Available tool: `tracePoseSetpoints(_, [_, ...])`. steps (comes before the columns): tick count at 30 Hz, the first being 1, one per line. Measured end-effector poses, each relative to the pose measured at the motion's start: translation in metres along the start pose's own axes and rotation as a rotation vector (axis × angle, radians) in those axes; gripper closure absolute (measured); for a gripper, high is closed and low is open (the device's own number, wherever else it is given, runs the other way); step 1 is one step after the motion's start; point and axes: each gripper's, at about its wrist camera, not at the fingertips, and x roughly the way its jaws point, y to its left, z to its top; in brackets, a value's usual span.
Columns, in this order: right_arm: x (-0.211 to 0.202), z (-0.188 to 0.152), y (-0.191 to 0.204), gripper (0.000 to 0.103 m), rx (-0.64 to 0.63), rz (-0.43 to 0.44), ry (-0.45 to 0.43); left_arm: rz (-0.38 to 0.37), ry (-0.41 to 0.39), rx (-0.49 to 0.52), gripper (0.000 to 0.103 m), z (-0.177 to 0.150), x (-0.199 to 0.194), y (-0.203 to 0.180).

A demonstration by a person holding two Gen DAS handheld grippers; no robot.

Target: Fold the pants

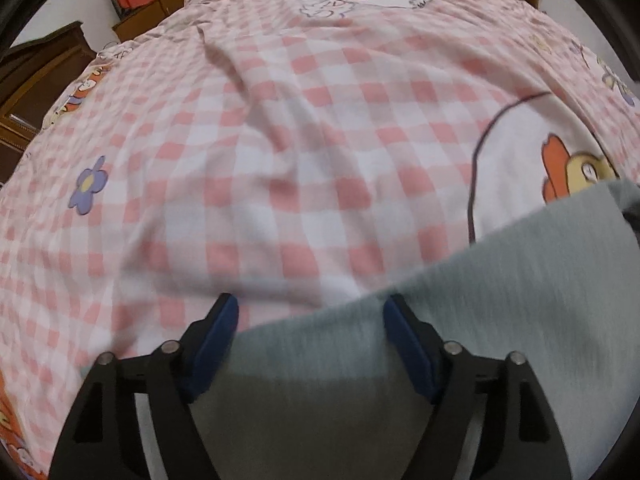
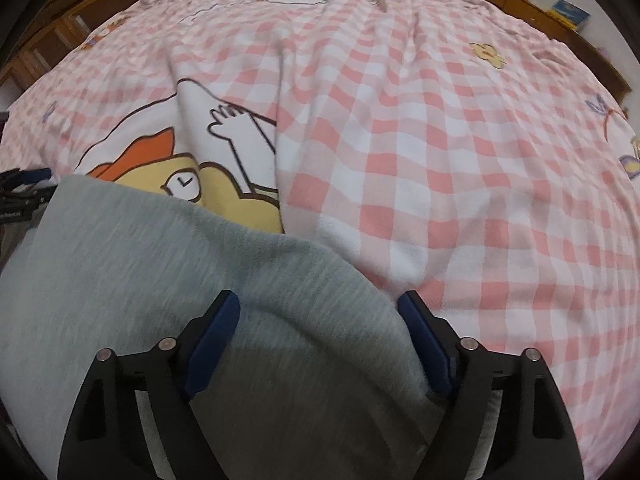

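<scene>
Your left gripper [image 1: 310, 312]: jaws apart over grey pants [image 1: 500, 300] | your right gripper [image 2: 318, 310]: jaws apart astride pants | checked bedsheet [image 1: 280, 120] beneath

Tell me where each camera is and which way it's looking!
Left wrist: sits on the left claw, looking down along its blue fingers at the grey pants on the pink checked bedsheet.
Right wrist: sits on the right claw, looking down at the same pants; the other claw peeks in at its left edge.
Both share the pants, the sheet and its orange-haired cartoon.
</scene>
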Motion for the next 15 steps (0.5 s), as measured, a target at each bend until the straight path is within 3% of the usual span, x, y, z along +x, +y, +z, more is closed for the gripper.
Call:
tracePoseSetpoints(1, [-0.002, 0.000, 0.001, 0.032, -0.008, 0.008, 0.003, -0.028, 0.009, -0.023, 0.021, 0.002, 0.004, 0.001])
tracePoseSetpoints(3, [-0.008, 0.001, 0.005, 0.059, -0.027, 0.013, 0.006, -0.063, 0.023, -0.051, 0.023, 0.003, 0.004, 0.007])
tracePoseSetpoints(4, [-0.013, 0.000, 0.008, 0.067, -0.042, 0.000, 0.005, -0.082, 0.025, -0.051, 0.030, 0.003, 0.003, 0.010])
tracePoseSetpoints(6, [-0.028, -0.001, 0.011, 0.093, -0.068, -0.013, -0.007, -0.125, 0.032, -0.032, 0.043, 0.000, -0.002, 0.007])
tracePoseSetpoints(8, [-0.044, -0.002, 0.010, 0.096, -0.059, 0.022, -0.040, -0.177, 0.046, -0.018, 0.066, -0.002, -0.006, 0.001])
tracePoseSetpoints(9, [-0.054, -0.003, 0.009, 0.097, -0.059, 0.038, -0.059, -0.208, 0.052, -0.018, 0.084, -0.004, -0.009, -0.003])
tracePoseSetpoints(10, [-0.064, -0.004, 0.010, 0.097, -0.063, 0.050, -0.080, -0.225, 0.055, -0.014, 0.090, -0.004, -0.011, -0.007])
tracePoseSetpoints(13, [-0.089, -0.008, 0.015, 0.097, -0.090, 0.053, -0.137, -0.208, 0.039, 0.035, 0.100, -0.007, -0.020, -0.024])
tracePoseSetpoints(15, [-0.104, -0.014, 0.015, 0.097, -0.101, 0.063, -0.169, -0.219, 0.034, 0.032, 0.100, -0.008, -0.025, -0.027])
